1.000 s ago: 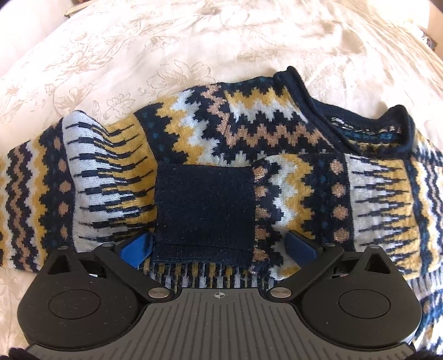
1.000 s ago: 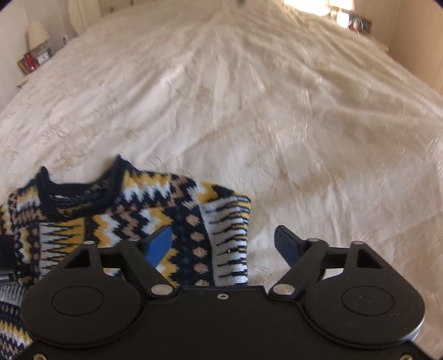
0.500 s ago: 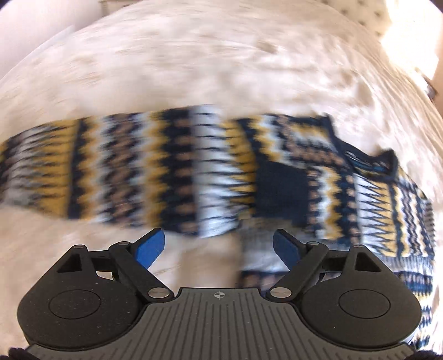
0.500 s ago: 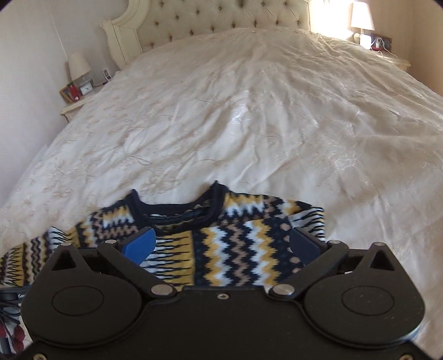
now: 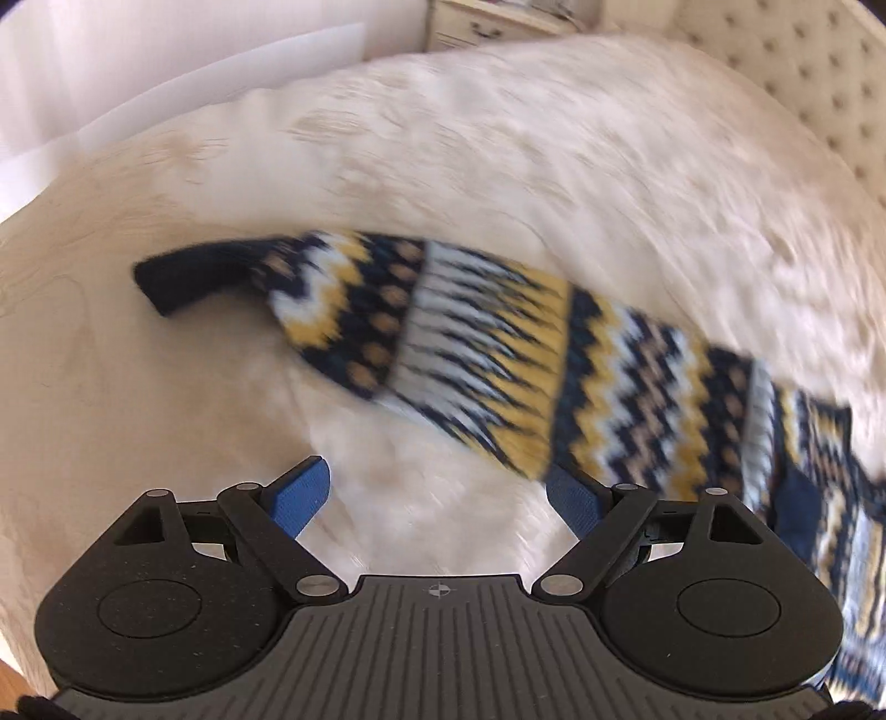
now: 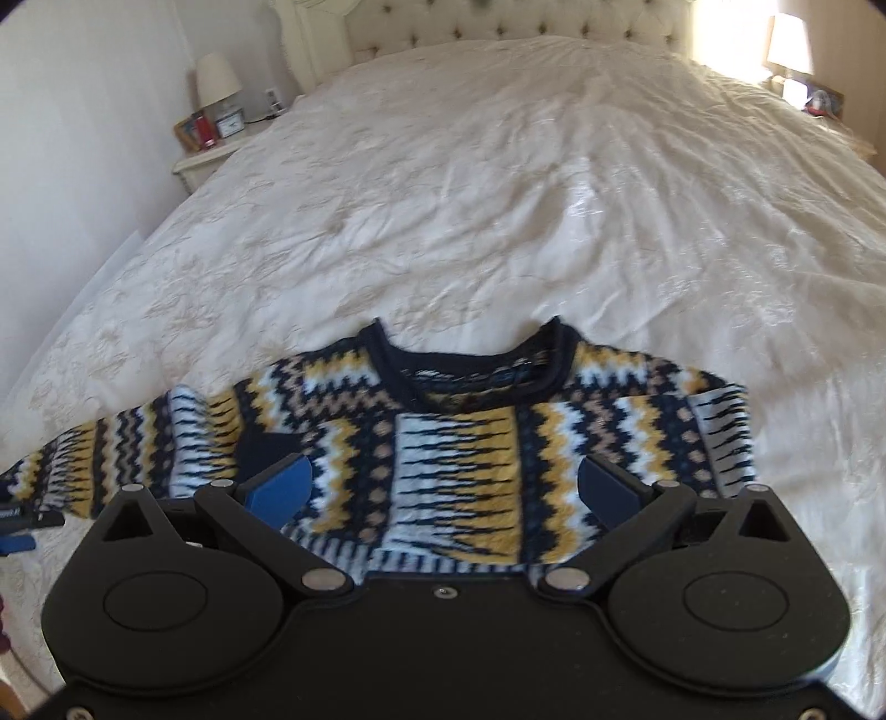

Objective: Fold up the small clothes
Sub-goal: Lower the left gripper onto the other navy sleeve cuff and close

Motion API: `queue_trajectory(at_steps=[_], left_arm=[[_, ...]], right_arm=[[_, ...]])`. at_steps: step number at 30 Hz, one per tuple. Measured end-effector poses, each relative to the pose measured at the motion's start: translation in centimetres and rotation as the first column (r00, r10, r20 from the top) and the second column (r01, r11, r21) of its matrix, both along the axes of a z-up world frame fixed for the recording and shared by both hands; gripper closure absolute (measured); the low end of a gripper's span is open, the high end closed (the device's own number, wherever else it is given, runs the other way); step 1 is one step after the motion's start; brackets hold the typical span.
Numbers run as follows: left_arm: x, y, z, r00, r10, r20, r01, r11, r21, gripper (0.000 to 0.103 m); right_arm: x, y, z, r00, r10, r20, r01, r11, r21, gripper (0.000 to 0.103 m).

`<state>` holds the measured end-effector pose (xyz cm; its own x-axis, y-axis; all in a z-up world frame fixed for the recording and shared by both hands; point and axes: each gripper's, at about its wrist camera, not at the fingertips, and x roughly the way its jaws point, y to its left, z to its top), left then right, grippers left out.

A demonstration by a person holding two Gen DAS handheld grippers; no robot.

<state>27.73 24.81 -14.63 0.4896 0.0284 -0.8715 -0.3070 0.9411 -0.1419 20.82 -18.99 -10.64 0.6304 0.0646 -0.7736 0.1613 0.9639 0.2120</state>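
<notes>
1 sweater, 1 bed, 2 lamps, 2 grippers

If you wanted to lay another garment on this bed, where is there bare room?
Plenty: the bedspread is bare from the sweater's collar up to the headboard, and right of the sweater. The near edge is crowded by the sweater and its outstretched sleeve.

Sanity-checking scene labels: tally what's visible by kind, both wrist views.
Sweaters: 1, the patterned sweater on the bed
Beds: 1
Table lamps: 2, left lamp, right lamp
Claws: 2, left claw, right claw, both open, holding nothing
Total: 6
</notes>
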Motion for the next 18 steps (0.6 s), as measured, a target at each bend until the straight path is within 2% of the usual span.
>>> queue_trajectory(at_steps=[6,11,13,14,15,16,17,18], left_arm=[[2.0,2.8,0.5,0.995,0.068,0.07,-0.068,0.998,-0.003,0.017],[3.5,4.9,-0.6,0.983,0.175,0.06,-0.173,0.984,-0.041,0.019],[3.8,5.5,-1.1,0.98,0.191,0.055,-0.188,0.981,-0.051,0.029],[4.0,5.6,-1.2,0.98,0.192,0.052,-0.19,0.981,-0.049,0.041],[4.1,5.8,-1.2,0.979,0.195,0.054,-0.193,0.98,-0.04,0.058],[4.2,5.9,-1.1,0.978,0.198,0.061,-0.196,0.98,-0.029,0.067],[4.3,6.0,-1.0,0.977,0.2,0.073,-0.198,0.98,-0.029,0.084],[4.2,6.2,-0.7,0.976,0.199,0.087,-0.196,0.98,-0.038,0.094]], right_arm=[[0.3,2.6,-0.2,0.999,0.04,-0.034,-0.039,0.999,0.013,0.001],[0.3,3.8,-0.7,0.997,0.05,-0.067,-0.048,0.999,0.025,0.001],[0.1,4.1,-1.0,0.996,0.051,-0.08,-0.049,0.998,0.027,0.001],[0.0,4.2,-1.1,0.995,0.05,-0.086,-0.048,0.998,0.027,0.001],[-0.1,4.2,-1.2,0.995,0.048,-0.092,-0.046,0.999,0.028,0.001],[-0.2,4.2,-1.3,0.994,0.044,-0.096,-0.042,0.999,0.029,0.001],[-0.3,4.2,-1.4,0.994,0.04,-0.104,-0.037,0.999,0.031,0.001],[-0.5,4.1,-1.6,0.993,0.038,-0.113,-0.034,0.999,0.035,0.001]])
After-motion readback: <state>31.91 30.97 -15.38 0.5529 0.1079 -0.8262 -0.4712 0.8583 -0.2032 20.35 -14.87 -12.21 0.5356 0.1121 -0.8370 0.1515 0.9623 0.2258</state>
